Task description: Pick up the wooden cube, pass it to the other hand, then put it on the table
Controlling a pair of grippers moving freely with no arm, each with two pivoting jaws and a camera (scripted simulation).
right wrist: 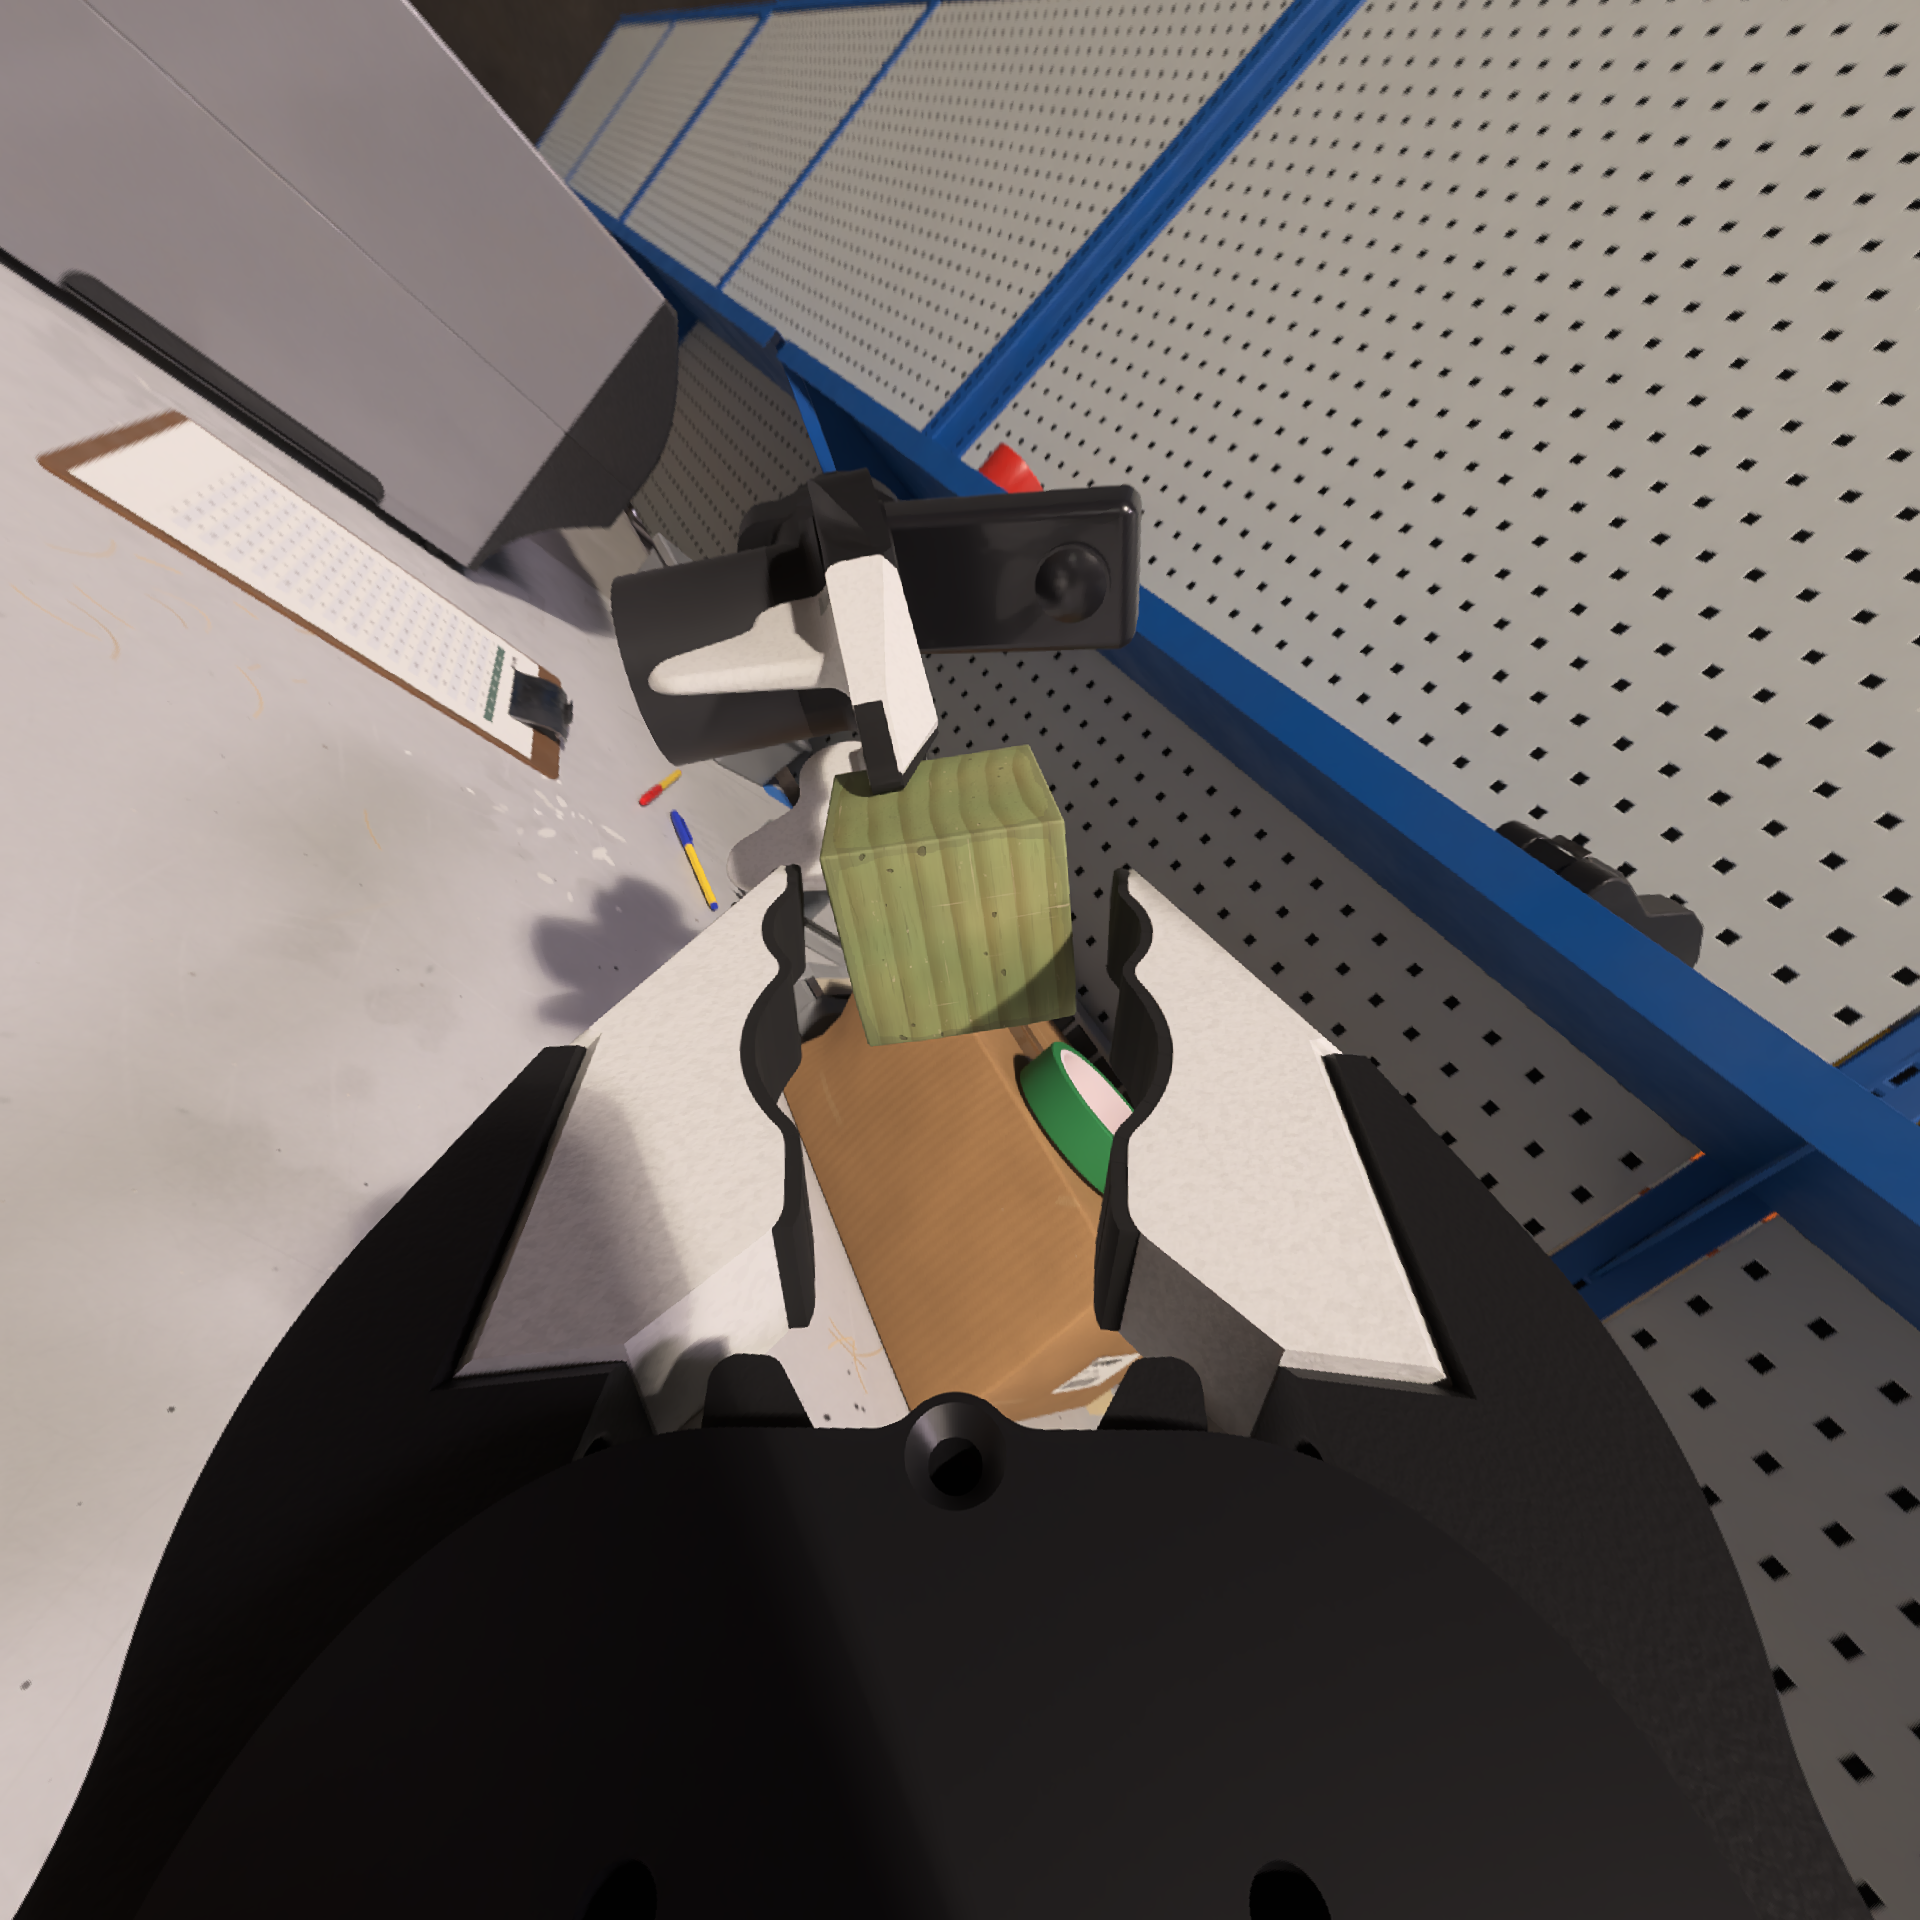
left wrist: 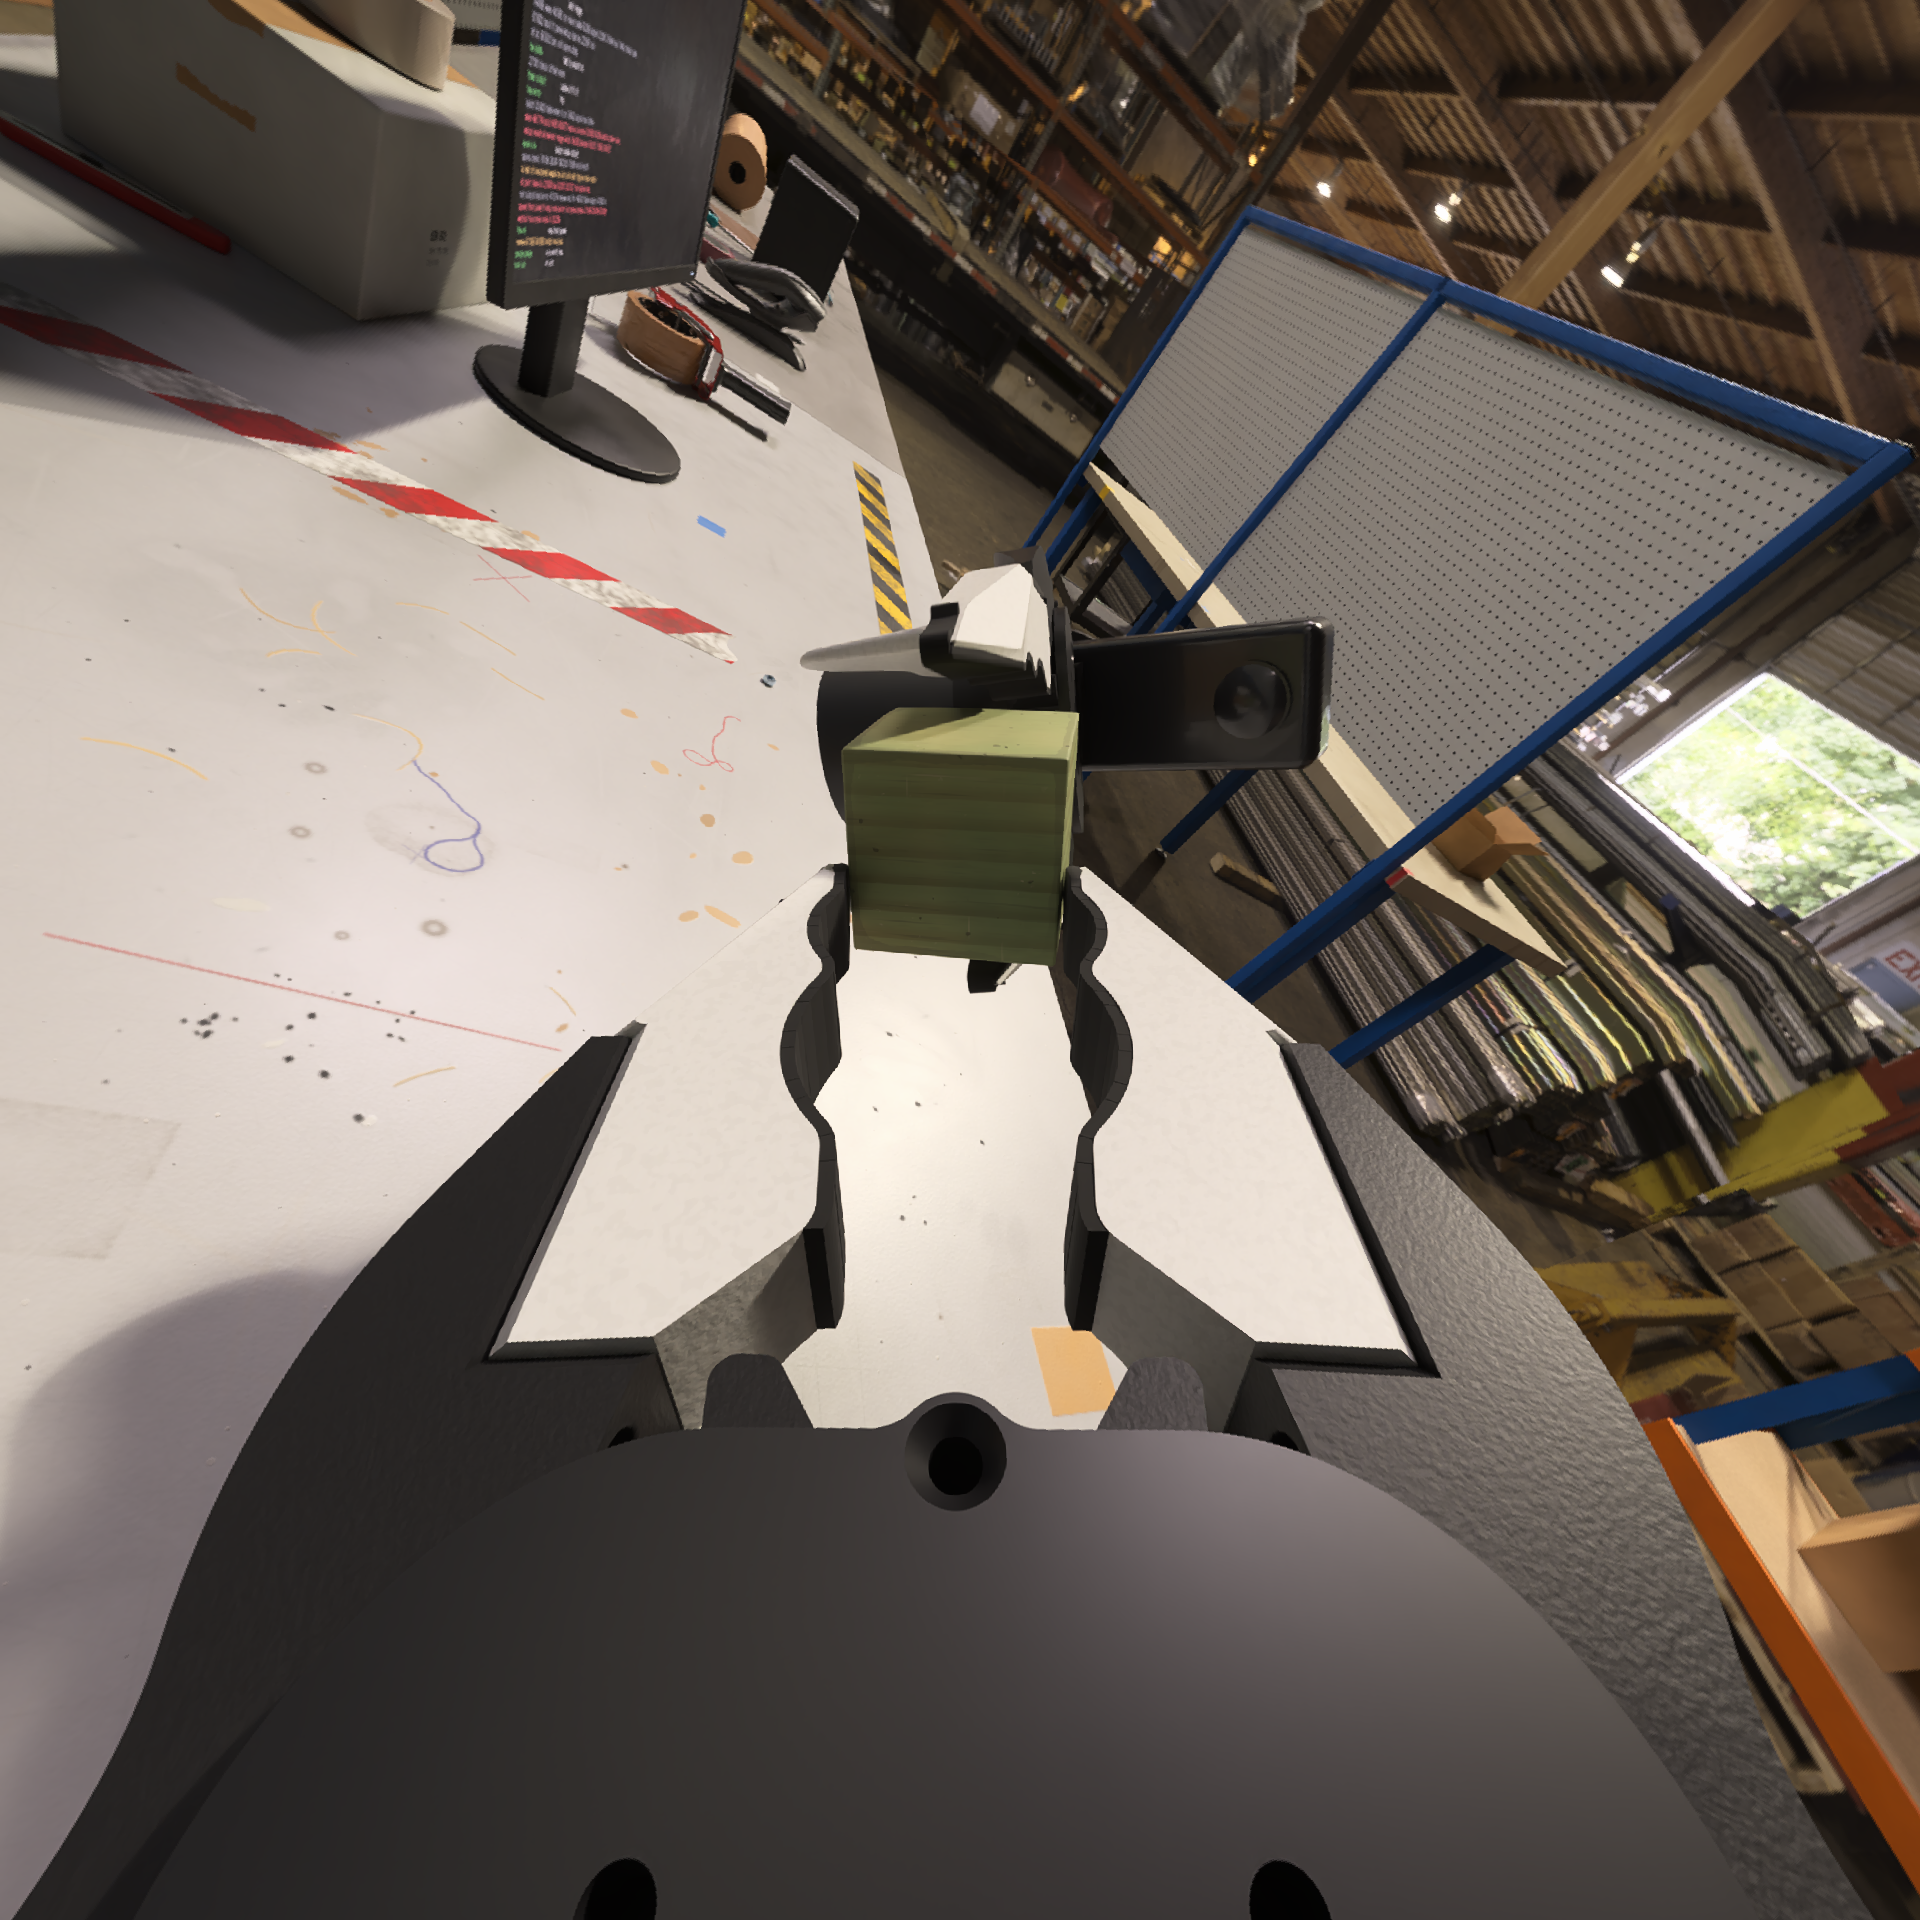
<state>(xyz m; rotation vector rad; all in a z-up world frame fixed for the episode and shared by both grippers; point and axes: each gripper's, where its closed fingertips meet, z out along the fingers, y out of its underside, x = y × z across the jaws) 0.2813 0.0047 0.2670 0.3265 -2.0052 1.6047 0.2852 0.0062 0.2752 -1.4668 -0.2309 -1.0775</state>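
- Both jaws differ: my left gripper (left wrist: 956, 914) clamps the wooden cube (left wrist: 958, 831), my right gripper (right wrist: 951, 914) spread wide around it.
- Cube: pale green, striped grain, held above the table (left wrist: 312, 727) near its pegboard-side edge.

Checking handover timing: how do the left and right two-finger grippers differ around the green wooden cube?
The left gripper presses its fingertips on both sides of the green wooden cube; the right gripper shows a gap on each side. The left gripper is shut on it; the right gripper is open. Shared: both straddle the cube in mid-air.
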